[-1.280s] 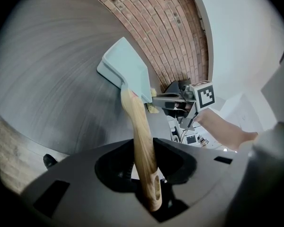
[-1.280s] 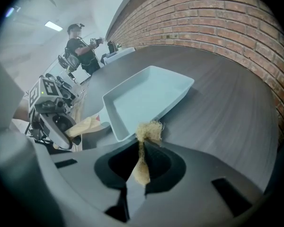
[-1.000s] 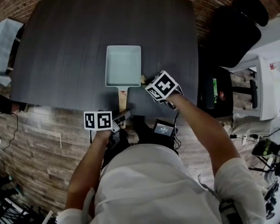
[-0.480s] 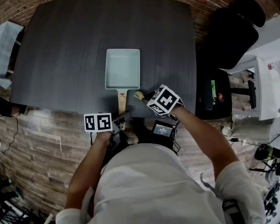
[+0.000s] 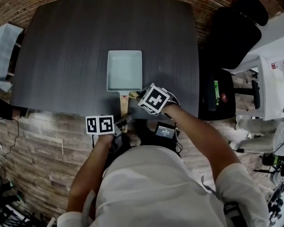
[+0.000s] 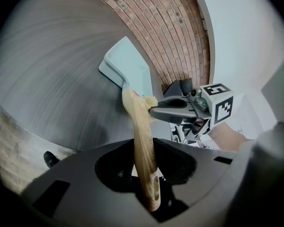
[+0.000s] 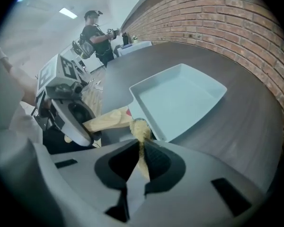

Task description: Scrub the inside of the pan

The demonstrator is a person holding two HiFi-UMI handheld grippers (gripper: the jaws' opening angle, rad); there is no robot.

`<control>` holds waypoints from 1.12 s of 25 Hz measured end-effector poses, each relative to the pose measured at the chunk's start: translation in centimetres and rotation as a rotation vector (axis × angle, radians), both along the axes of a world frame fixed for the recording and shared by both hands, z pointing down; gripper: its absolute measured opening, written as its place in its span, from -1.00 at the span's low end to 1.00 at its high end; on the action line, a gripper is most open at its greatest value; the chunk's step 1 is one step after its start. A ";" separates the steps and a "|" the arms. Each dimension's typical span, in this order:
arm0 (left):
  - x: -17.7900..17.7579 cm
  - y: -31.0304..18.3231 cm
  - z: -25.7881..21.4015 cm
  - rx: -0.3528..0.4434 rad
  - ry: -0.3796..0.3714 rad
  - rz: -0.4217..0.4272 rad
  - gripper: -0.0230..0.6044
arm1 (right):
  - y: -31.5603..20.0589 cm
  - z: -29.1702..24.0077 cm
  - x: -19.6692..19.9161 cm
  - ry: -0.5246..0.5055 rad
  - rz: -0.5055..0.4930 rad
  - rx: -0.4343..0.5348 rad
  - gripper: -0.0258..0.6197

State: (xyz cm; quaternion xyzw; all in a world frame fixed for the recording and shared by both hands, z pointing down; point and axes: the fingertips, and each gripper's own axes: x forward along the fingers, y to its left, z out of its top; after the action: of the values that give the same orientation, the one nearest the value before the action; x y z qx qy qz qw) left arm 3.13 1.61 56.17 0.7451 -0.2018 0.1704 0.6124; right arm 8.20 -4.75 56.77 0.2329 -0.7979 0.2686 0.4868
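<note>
Dark wood-grain table (image 5: 61, 41) carries the pale blue rectangular pan (image 5: 125, 70), which lies just ahead of the left gripper (image 6: 149, 174). That gripper is clamped on the pan's wooden handle (image 6: 143, 141). The right gripper (image 7: 139, 157) pinches a yellow scrub pad (image 7: 141, 129), which sits at its tips by the pan's near rim.

Your pale blue-green rectangular pan (image 5: 124, 70) lies flat on the dark worktop (image 5: 61, 46), open side up, close to the worktop's near edge. Its light wooden handle (image 5: 123, 103) points back at you and reaches past that edge. The handle's end is clamped between the fingers of your left gripper (image 5: 122, 123). The small yellowish fibrous scrubbing pad (image 5: 133, 95) is pinched in your right gripper (image 5: 138, 96). It sits just outside the pan's near rim, beside where the handle joins the pan. Whether it touches the handle can't be told.
</note>
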 end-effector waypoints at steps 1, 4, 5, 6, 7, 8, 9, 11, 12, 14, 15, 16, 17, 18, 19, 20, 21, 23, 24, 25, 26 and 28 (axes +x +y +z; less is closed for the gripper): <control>-0.1 0.0 0.0 0.001 0.002 0.003 -0.56 | -0.2 0.0 0.3 0.001 0.016 -0.001 -0.80; -0.1 0.1 0.0 0.007 0.006 0.005 -0.56 | -0.6 -0.1 1.4 0.015 0.039 0.002 -0.80; -0.1 0.1 0.0 0.008 0.007 0.005 -0.56 | -0.6 -0.1 1.8 0.021 0.041 0.003 -0.80; -0.1 0.2 -0.1 0.009 0.009 0.006 -0.56 | -0.4 -0.1 2.2 0.027 0.041 0.002 -0.80; -0.2 0.2 -0.1 0.009 0.011 0.006 -0.56 | -0.3 -0.1 2.6 0.034 0.041 0.001 -0.80; -0.3 0.3 -0.1 0.009 0.013 0.007 -0.56 | -0.2 0.0 3.1 0.041 0.039 0.000 -0.80; -0.4 0.3 -0.1 0.009 0.016 0.008 -0.56 | 0.0 0.0 3.6 0.051 0.038 0.001 -0.80; -0.6 0.4 0.0 0.011 0.021 0.013 -0.56 | 0.0 0.0 4.7 0.073 0.037 0.008 -0.80; -0.8 0.5 0.0 0.012 0.022 0.018 -0.56 | -0.1 0.0 5.3 0.081 0.040 0.014 -0.80; -1.1 0.8 -0.1 0.014 0.028 0.033 -0.56 | -0.4 -0.2 6.5 0.086 0.064 0.017 -0.80; -1.2 1.0 -0.1 0.013 0.033 0.041 -0.56 | -0.6 -0.3 7.1 0.085 0.078 0.016 -0.80; -1.3 1.3 -0.1 0.012 0.037 0.049 -0.56 | -0.9 -0.5 7.6 0.085 0.090 0.016 -0.80; -1.5 1.5 -0.1 0.011 0.040 0.058 -0.56 | -1.3 -0.7 8.1 0.086 0.101 0.018 -0.80; -1.6 1.8 -0.1 0.011 0.042 0.068 -0.56 | -1.7 -0.9 8.6 0.085 0.111 0.021 -0.80; -1.8 2.0 -0.1 0.012 0.042 0.079 -0.56 | -2.3 -1.1 9.0 0.082 0.122 0.026 -0.80; -1.9 2.2 -0.1 0.013 0.042 0.090 -0.56 | -2.8 -1.4 9.4 0.079 0.137 0.030 -0.80; -2.1 2.5 -0.1 0.014 0.042 0.102 -0.56 | -3.5 -1.7 9.8 0.074 0.153 0.033 -0.80; -2.5 3.0 -0.1 0.015 0.043 0.127 -0.56 | -4.7 -2.3 10.5 0.062 0.189 0.037 -0.80; -2.7 3.2 -0.2 0.016 0.042 0.142 -0.56 | -5.4 -2.5 10.8 0.059 0.207 0.038 -0.80; -2.9 3.5 -0.2 0.017 0.041 0.157 -0.56 | -6.0 -2.7 11.3 0.059 0.222 0.039 -0.80; -3.2 3.7 -0.2 0.017 0.040 0.174 -0.56 | -6.5 -2.9 11.7 0.063 0.233 0.040 -0.80; -3.7 4.1 -0.2 0.019 0.036 0.207 -0.56 | -7.4 -3.0 12.4 0.078 0.241 0.038 -0.80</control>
State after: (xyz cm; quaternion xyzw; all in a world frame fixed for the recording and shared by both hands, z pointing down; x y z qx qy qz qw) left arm -0.54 5.70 55.99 0.7707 -0.1141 0.2173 0.5880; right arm 20.58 -12.18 53.80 0.3466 -0.7495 0.3005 0.4772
